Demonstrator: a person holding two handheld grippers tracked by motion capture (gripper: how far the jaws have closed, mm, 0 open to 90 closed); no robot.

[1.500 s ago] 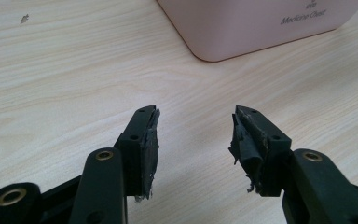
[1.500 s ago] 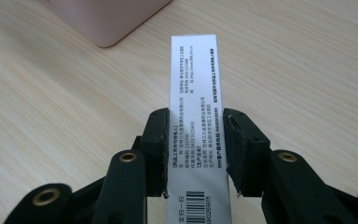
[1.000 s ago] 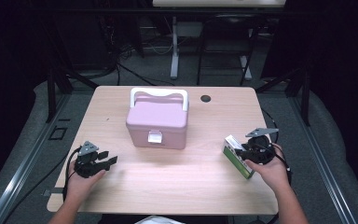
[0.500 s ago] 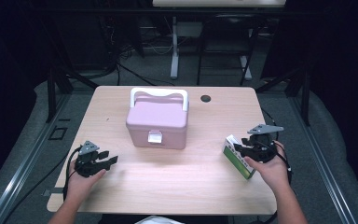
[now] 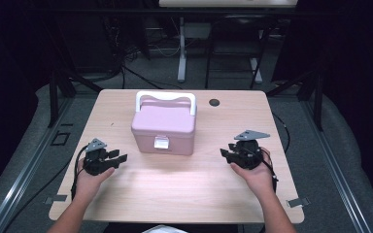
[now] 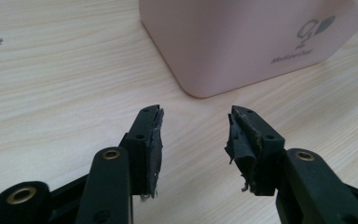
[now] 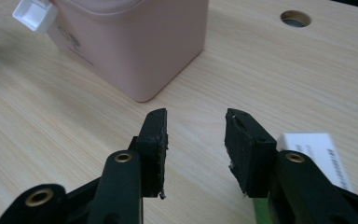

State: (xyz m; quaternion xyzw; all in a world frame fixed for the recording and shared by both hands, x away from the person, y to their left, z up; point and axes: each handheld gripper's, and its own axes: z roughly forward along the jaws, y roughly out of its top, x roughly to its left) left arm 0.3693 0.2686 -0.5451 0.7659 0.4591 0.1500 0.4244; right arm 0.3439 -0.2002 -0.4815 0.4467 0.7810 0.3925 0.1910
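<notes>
A pink box with a white handle and a white front latch stands mid-table, lid down. My left gripper rests on the table to the box's left, open and empty. In the left gripper view its jaws point at the box's lower corner. My right gripper sits to the right of the box, open. The right gripper view shows nothing between its jaws. A small white and green box lies just beside its right jaw.
The wooden table has a round cable hole at the back right of the pink box. Bare tabletop stretches in front of the box between my hands. Dark floor, cables and stand legs lie beyond the far edge.
My right gripper has shifted over the white and green box, which the high view showed beside it before and which the hand now covers. The left gripper has not moved.
</notes>
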